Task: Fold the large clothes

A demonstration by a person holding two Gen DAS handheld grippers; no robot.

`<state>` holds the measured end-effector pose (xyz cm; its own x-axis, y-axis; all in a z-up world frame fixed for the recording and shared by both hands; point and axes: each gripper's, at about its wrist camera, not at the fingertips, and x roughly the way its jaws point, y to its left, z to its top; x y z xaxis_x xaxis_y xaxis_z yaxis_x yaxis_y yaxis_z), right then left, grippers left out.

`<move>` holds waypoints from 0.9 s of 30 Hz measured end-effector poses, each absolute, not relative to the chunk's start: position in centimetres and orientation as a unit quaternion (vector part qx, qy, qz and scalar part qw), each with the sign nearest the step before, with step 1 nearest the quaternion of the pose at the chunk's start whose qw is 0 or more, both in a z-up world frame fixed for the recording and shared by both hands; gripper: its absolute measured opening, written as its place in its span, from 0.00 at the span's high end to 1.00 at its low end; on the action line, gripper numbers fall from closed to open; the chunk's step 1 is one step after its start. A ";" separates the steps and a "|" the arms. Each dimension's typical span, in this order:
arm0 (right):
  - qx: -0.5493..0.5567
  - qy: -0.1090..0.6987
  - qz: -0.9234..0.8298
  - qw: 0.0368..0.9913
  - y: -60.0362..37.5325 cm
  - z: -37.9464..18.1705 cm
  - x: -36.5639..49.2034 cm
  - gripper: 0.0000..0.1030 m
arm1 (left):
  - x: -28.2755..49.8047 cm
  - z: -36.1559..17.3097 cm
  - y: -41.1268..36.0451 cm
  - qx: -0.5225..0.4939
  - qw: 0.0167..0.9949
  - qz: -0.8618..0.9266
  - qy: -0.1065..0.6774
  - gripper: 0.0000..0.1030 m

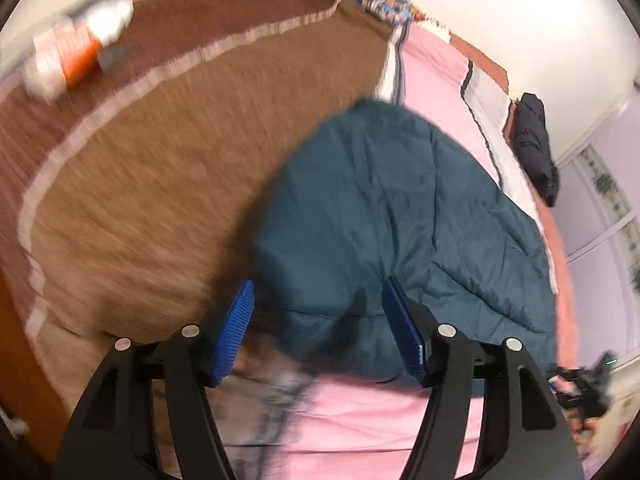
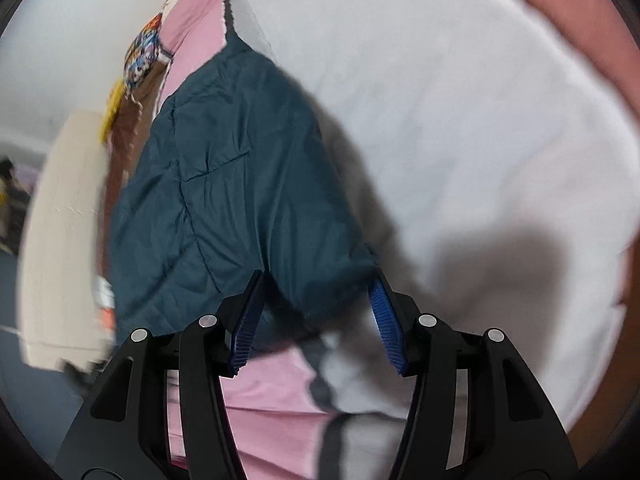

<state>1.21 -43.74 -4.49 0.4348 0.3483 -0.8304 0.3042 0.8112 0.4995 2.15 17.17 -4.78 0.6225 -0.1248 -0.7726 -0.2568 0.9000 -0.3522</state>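
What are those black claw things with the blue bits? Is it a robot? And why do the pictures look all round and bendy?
It isn't a robot. A person holds one black two-finger gripper in each hand, and each gripper carries a small camera that looks forward along its fingers. That lens bends the picture into a round shape.

One picture comes from the left gripper, the other from the right gripper. The blue ribbed pads are the soft insides of the fingers.

Both cameras look down at a bed with a pink and white sheet and a brown blanket. On it lies a dark teal quilted jacket, seen again from the right side.

Both grippers stand open. The jacket's edge lies between the fingers of each, but the pads aren't pressing on it, so nothing is held.
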 end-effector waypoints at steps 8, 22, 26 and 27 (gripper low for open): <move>0.186 0.469 0.026 0.863 -41.3 2.5 1.3 0.85 | 1.9 1.3 11.7 -0.145 0.903 -0.069 0.398 0.73; 0.081 0.512 0.231 0.823 -20.5 2.7 20.8 0.95 | 6.4 -1.9 -5.5 -0.025 0.846 -0.279 0.453 0.91; 0.046 0.543 0.227 0.807 -17.8 0.0 23.2 0.95 | 7.8 -4.8 -6.5 -0.026 0.829 -0.278 0.485 0.91; 0.038 0.551 0.221 0.804 -17.8 -0.6 23.6 0.95 | 8.2 -5.8 -6.4 -0.025 0.824 -0.268 0.498 0.91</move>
